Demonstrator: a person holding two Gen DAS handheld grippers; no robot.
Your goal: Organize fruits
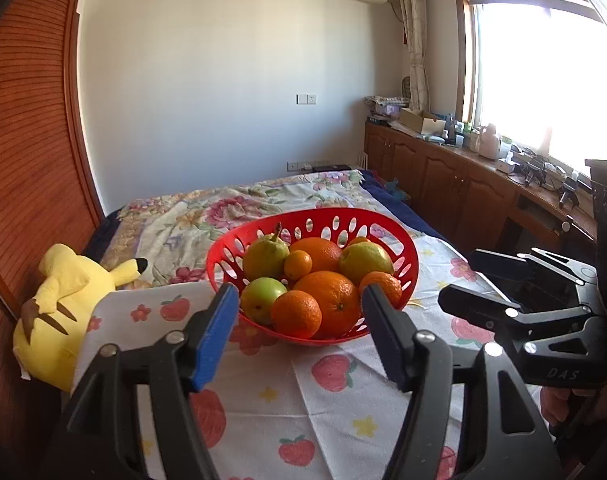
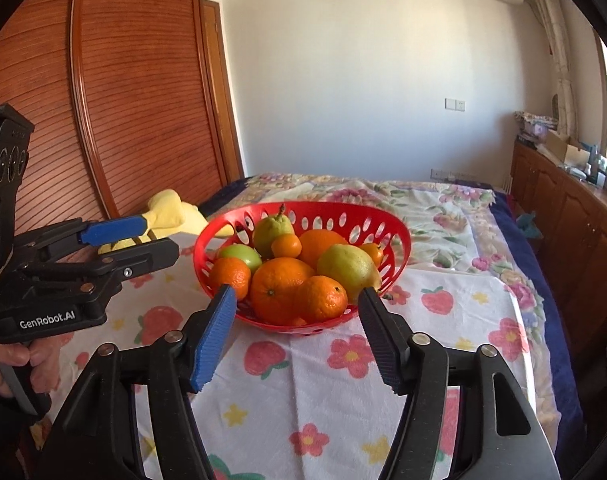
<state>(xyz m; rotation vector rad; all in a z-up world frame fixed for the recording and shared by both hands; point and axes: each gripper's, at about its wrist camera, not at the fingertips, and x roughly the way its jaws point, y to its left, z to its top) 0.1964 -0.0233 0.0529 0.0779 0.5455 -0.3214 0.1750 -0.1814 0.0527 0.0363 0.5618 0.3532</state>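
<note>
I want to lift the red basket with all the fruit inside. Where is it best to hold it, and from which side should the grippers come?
Probably grip the red basket by its rim, one gripper on each opposite side, left gripper from the left and right gripper from the right. The flared rim is thin and stands free above the fruit, and the wall has oval slots. Both grippers are open and hold nothing.

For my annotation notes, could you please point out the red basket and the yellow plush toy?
red basket (image 1: 343,214): left wrist view, far rim.
yellow plush toy (image 1: 59,276): left wrist view, its body.
</note>
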